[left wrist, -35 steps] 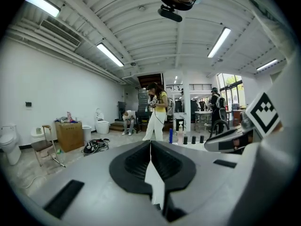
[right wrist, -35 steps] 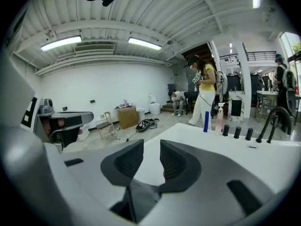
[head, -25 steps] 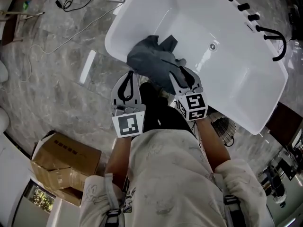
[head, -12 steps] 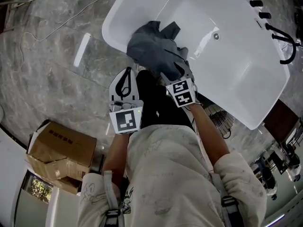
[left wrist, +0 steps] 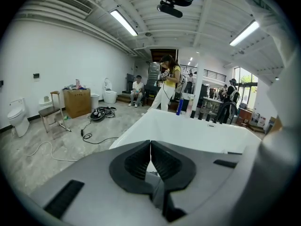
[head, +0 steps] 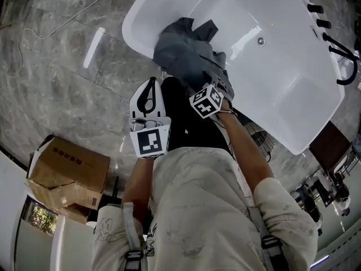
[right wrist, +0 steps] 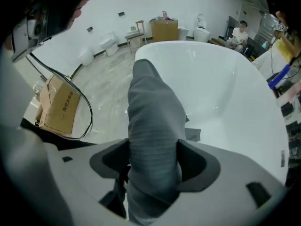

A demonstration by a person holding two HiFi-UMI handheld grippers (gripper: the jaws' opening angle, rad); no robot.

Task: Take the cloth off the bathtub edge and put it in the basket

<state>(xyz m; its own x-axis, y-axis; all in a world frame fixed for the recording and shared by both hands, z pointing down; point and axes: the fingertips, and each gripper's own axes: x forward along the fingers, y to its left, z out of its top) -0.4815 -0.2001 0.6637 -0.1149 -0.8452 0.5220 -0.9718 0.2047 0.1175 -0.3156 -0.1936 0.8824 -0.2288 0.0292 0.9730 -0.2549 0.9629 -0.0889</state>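
Right tongs (right wrist: 154, 160) lower, newly wider astride cloth (right wrist: 149, 112)

Bright, even light; ceiling tubes (left wrist: 124, 22) at 11 and 2 o'clock; soft glare on bathtub (head: 271, 66); gripper views fisheye, corners black.

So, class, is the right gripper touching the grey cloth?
Touching. The right gripper view shows the grey cloth filling the right gripper's jaws, which have just been opening, against both pads.

Left tongs (left wrist: 150, 144) closed; right tongs (right wrist: 153, 150) downward, jaws just parting astride cloth (right wrist: 151, 102).
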